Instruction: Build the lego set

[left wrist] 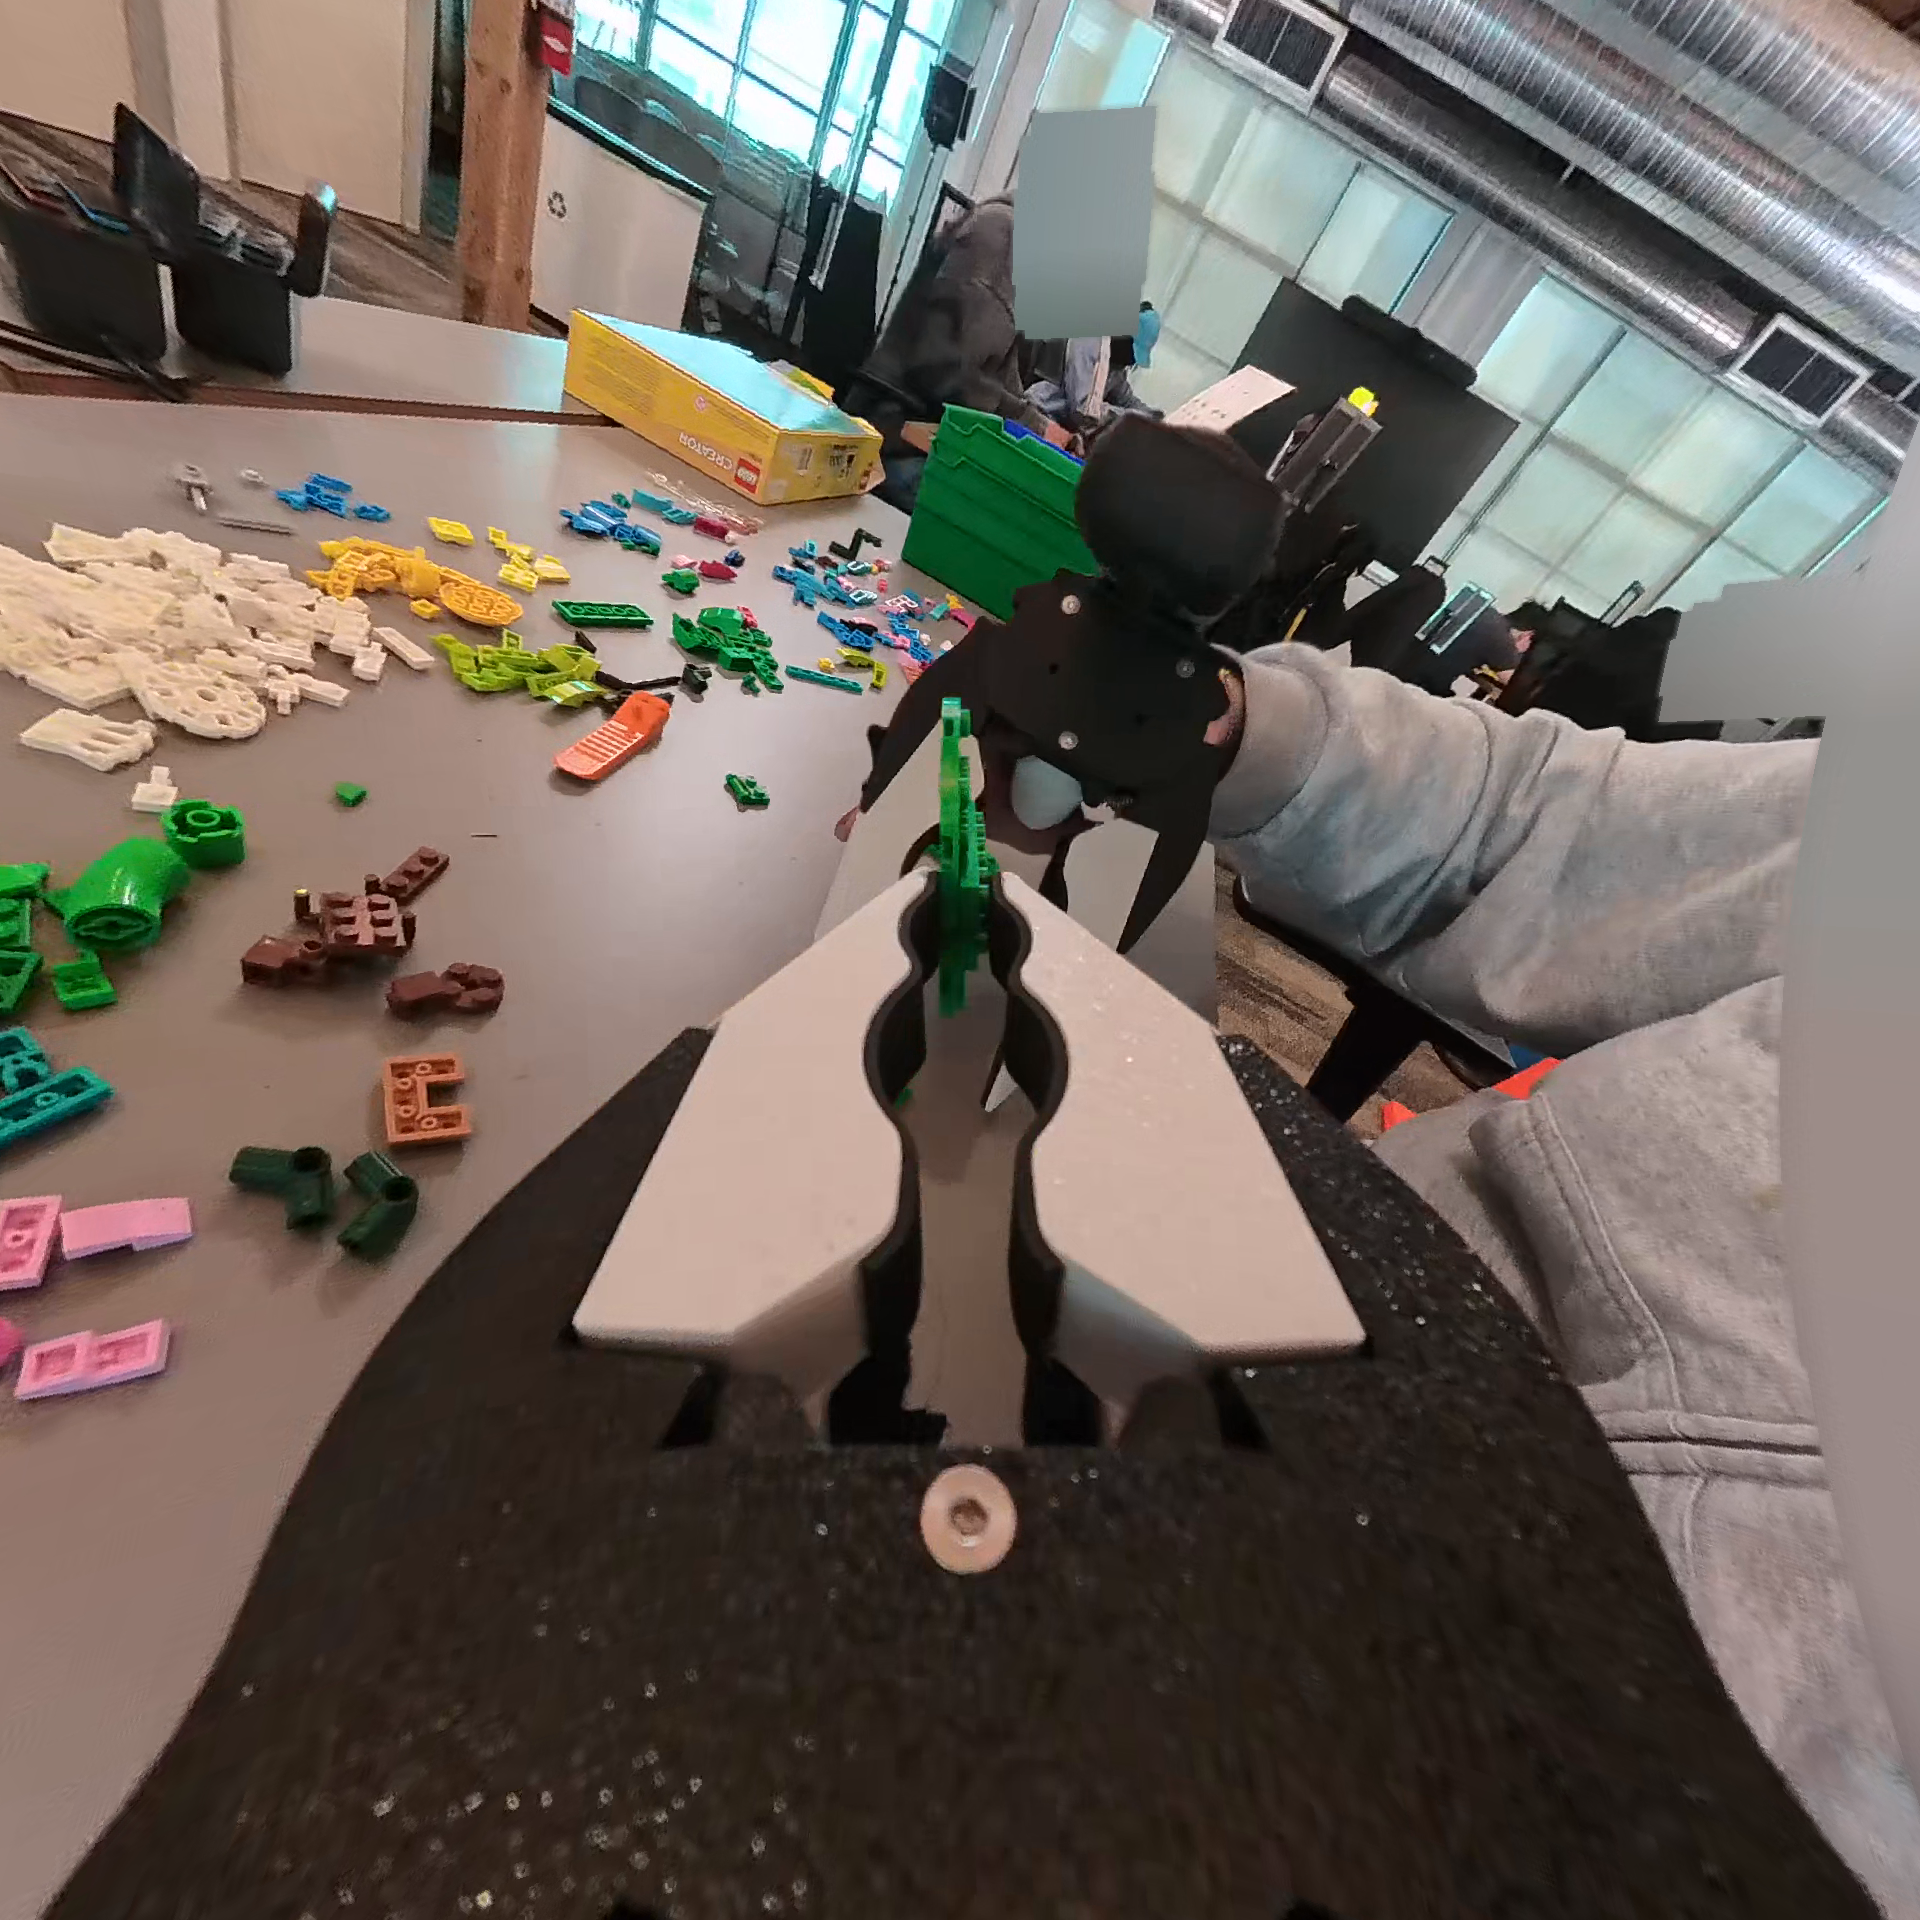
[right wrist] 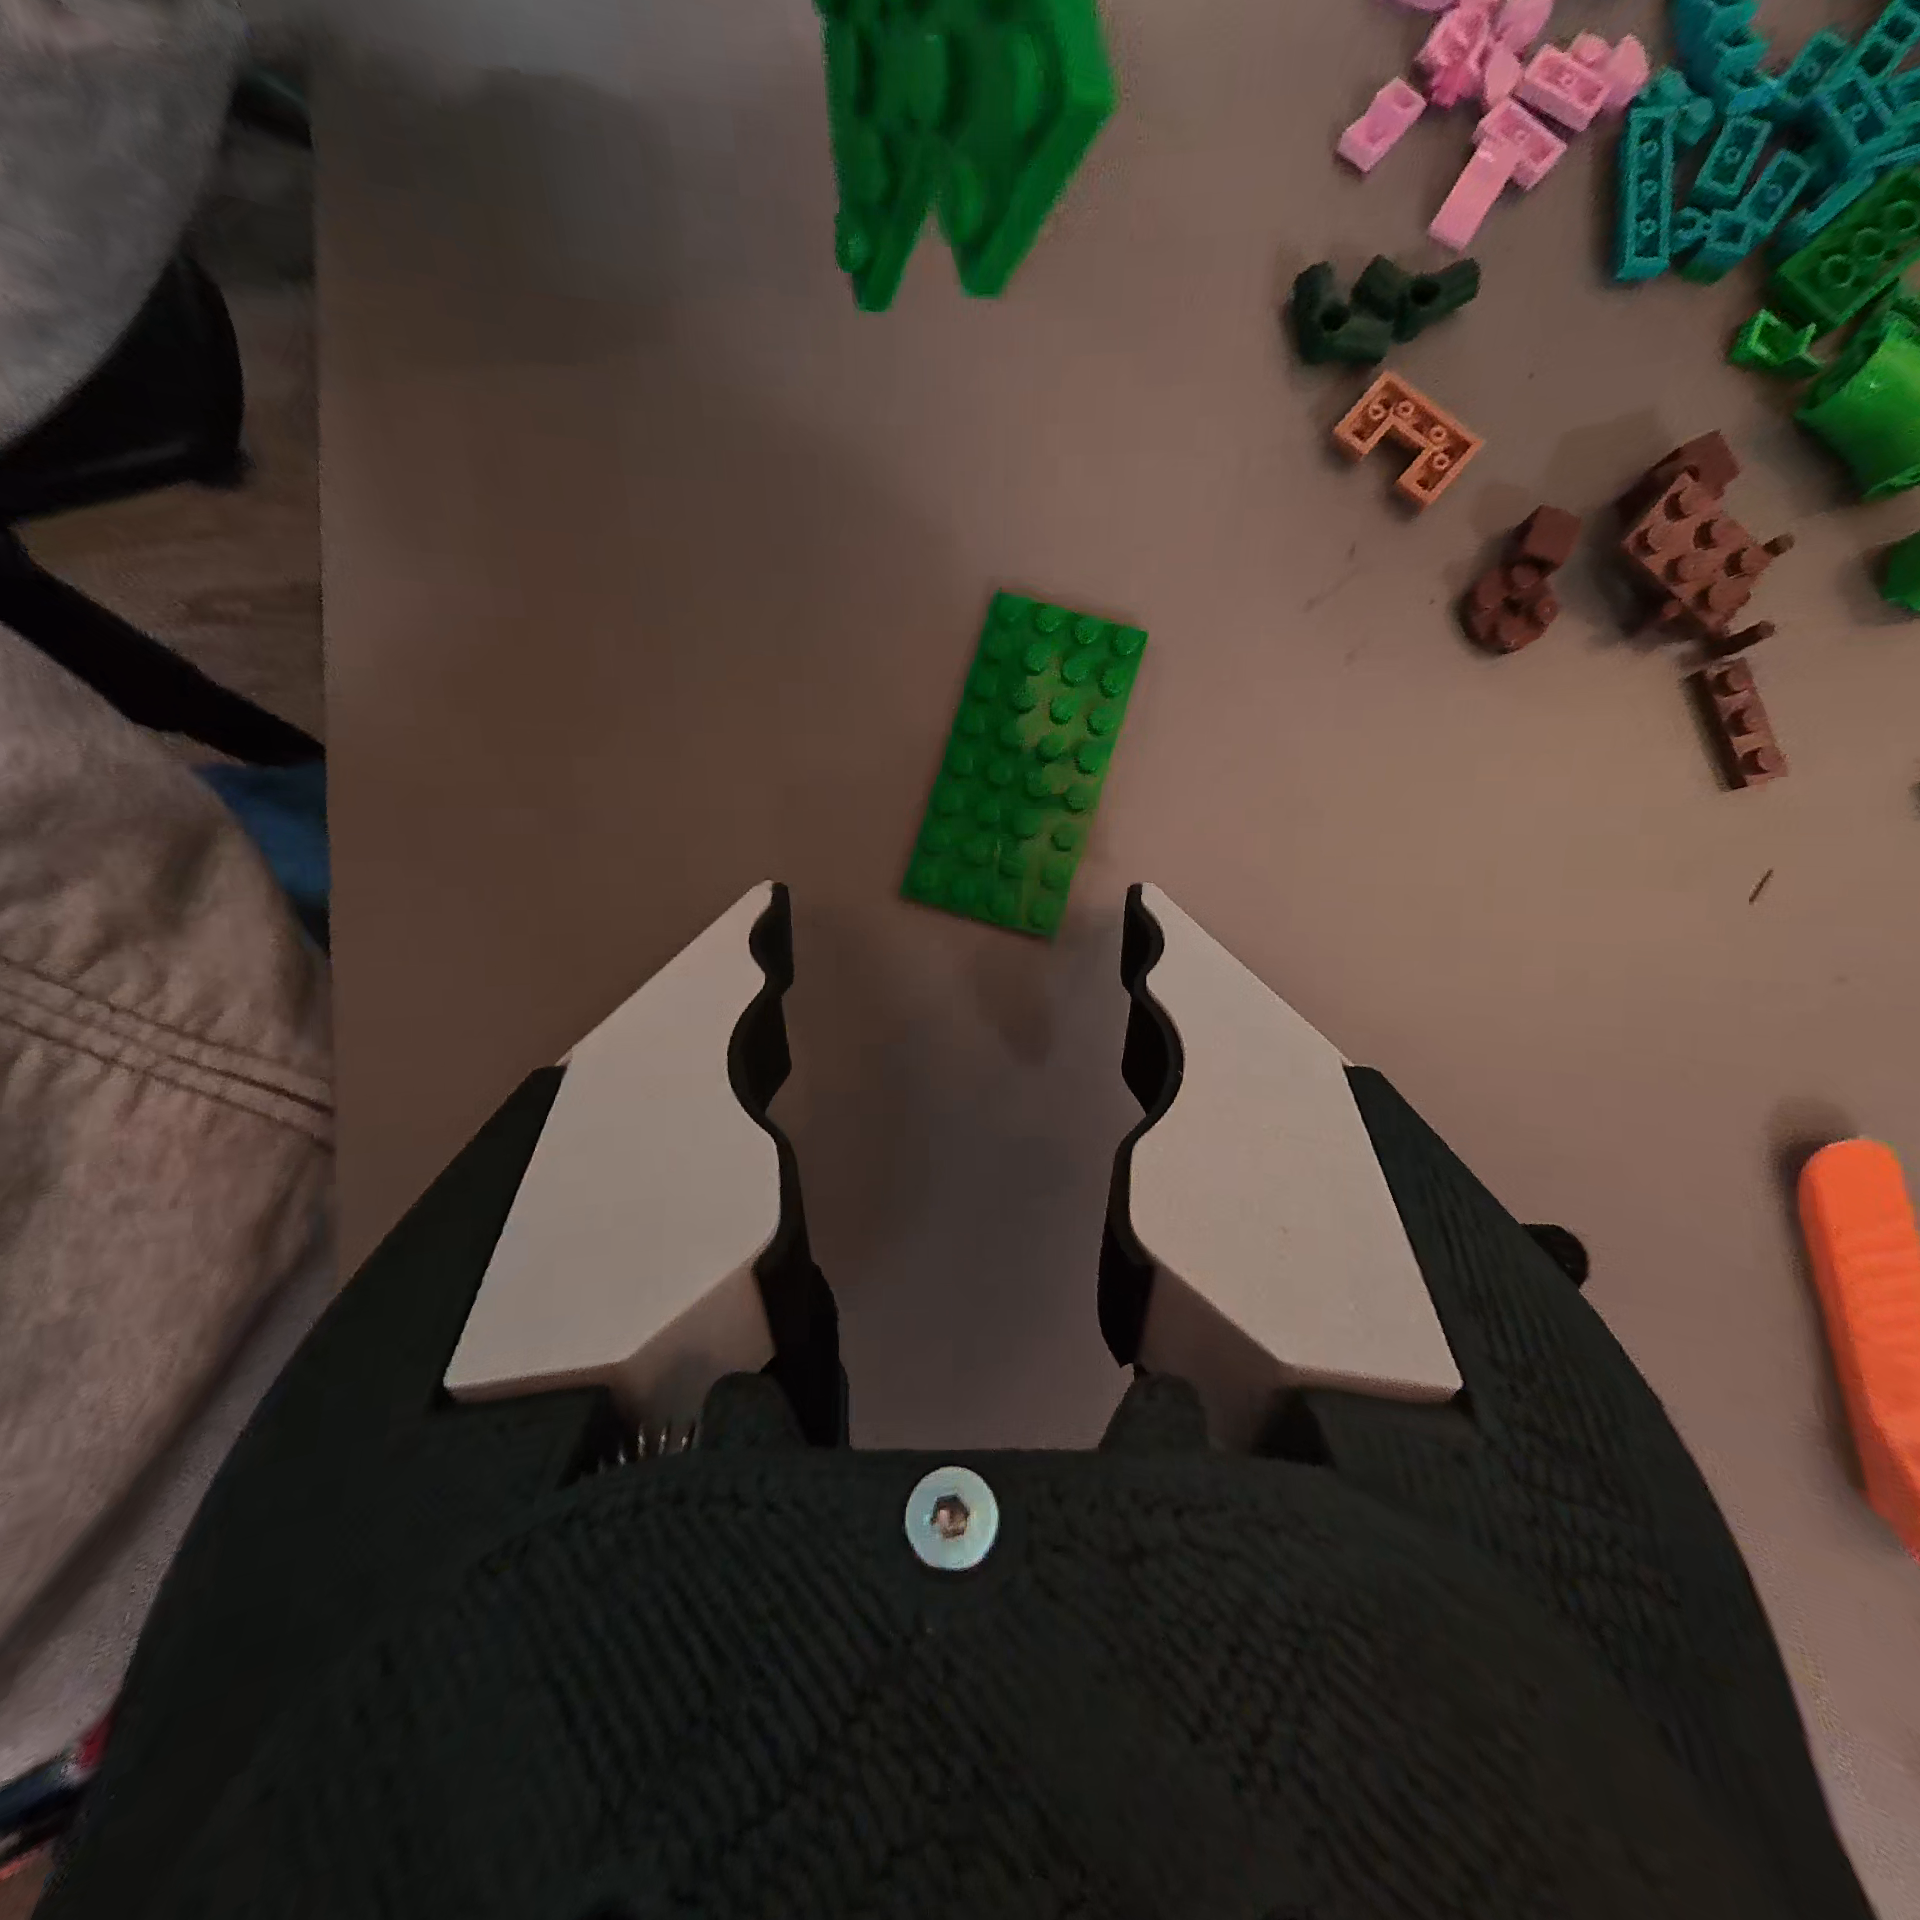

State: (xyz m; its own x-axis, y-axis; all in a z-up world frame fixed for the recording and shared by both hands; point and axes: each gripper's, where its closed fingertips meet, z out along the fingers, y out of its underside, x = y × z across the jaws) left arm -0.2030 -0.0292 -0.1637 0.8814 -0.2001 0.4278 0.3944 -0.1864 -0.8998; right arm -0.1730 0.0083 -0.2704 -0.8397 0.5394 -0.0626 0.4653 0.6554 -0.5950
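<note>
My left gripper [left wrist: 961,883] is shut on a green brick assembly [left wrist: 958,831] made of flat plates, held edge-on and upright above the table's near edge. The same assembly shows at the top of the right wrist view [right wrist: 961,135]. My right gripper [right wrist: 956,899] is open and empty, pointing down at the grey table [right wrist: 623,623]. A flat green studded plate [right wrist: 1029,764] lies on the table just beyond its fingertips, apart from both pads. The right gripper also shows in the left wrist view [left wrist: 1101,727], behind the held assembly, in a grey-sleeved hand.
Loose bricks lie sorted by colour on the table: white [left wrist: 156,634], yellow [left wrist: 416,571], brown [right wrist: 1694,561], pink [right wrist: 1486,114], teal [right wrist: 1756,166]. An orange brick separator [right wrist: 1870,1340] lies at the right. A yellow box [left wrist: 717,416] and green bins [left wrist: 987,499] stand at the far edge. The orange brick separator [right wrist: 1870,1340] is about 15 centimetres from my right fingertips and 25 centimetres from my left. It turns up in the left wrist view [left wrist: 618,741] as well.
</note>
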